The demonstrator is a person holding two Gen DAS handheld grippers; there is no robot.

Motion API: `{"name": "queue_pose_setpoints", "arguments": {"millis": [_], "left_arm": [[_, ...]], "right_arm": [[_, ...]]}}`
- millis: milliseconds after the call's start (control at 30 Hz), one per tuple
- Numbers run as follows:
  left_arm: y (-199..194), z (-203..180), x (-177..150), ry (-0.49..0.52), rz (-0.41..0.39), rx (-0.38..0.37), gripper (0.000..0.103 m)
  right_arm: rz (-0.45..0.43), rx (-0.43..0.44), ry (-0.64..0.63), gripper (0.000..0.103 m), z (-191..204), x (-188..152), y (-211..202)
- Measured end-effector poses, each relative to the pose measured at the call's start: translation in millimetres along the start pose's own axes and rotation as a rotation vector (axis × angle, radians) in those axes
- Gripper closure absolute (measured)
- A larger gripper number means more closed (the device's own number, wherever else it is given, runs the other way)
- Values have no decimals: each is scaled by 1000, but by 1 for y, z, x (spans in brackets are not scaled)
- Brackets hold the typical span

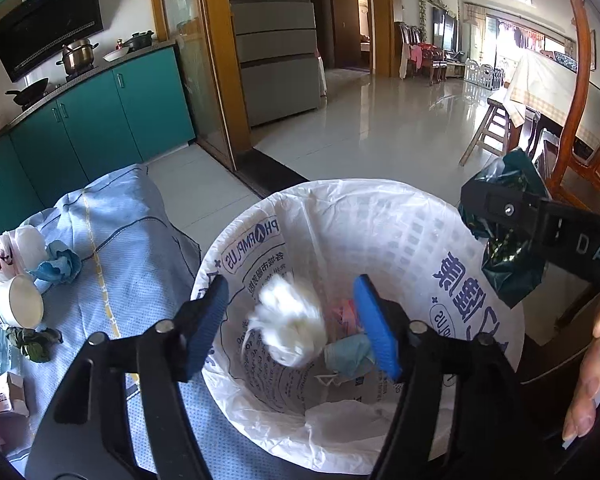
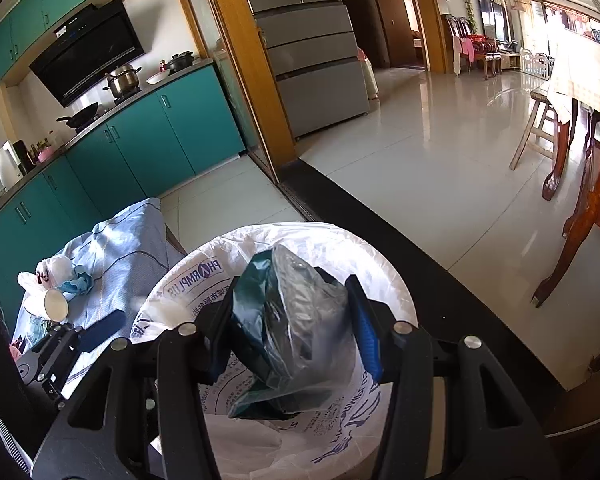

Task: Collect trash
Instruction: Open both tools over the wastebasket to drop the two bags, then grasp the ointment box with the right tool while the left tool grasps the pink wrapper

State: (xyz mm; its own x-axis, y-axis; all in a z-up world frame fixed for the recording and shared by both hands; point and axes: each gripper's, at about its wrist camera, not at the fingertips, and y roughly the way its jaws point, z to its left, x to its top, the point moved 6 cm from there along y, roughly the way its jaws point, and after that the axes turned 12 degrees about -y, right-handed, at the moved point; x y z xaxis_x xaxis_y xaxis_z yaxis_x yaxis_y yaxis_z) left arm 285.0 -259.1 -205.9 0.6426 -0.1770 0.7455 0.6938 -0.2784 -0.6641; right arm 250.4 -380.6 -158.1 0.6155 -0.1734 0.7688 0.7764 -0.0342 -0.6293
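A bin lined with a white printed bag (image 1: 404,220) stands beside a cloth-covered table. My left gripper (image 1: 292,328) is open over the bin. A crumpled white tissue ball (image 1: 288,328) is blurred between its fingers, loose in the air above the trash inside. My right gripper (image 2: 288,332) is shut on a dark green plastic bag (image 2: 284,328) and holds it over the bin (image 2: 380,256). The same bag shows in the left wrist view (image 1: 508,248), at the bin's right rim.
On the blue cloth (image 1: 112,240) lie a paper cup (image 1: 18,306), a crumpled blue wrapper (image 1: 62,266), a white bag (image 1: 16,248), a green scrap (image 1: 34,344) and a small carton (image 1: 4,396). Teal cabinets stand behind. A wooden chair (image 1: 580,112) is at right.
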Motion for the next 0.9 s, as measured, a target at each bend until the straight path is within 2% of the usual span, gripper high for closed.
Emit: {"name": "queue_pose_setpoints", "arguments": {"millis": [267,400,500,667,900], "left_arm": [[-10,11,3,-23,-17,21,24],[-21,30,9,-38,-56,108,22],[-32,50,14,-71,-86,165,22],[-51,79,20,-109,-121,216,21],[-88,144,22,-124,-173,373,20]], "right_arm": [[4,2,-21,52,3,0,0],[14,7,-35,50,8,0,4],[11,10,-42,41,13,1,5],[6,33,-43,38,23,5,5],[5,115,-96,34,72,15,11]]}}
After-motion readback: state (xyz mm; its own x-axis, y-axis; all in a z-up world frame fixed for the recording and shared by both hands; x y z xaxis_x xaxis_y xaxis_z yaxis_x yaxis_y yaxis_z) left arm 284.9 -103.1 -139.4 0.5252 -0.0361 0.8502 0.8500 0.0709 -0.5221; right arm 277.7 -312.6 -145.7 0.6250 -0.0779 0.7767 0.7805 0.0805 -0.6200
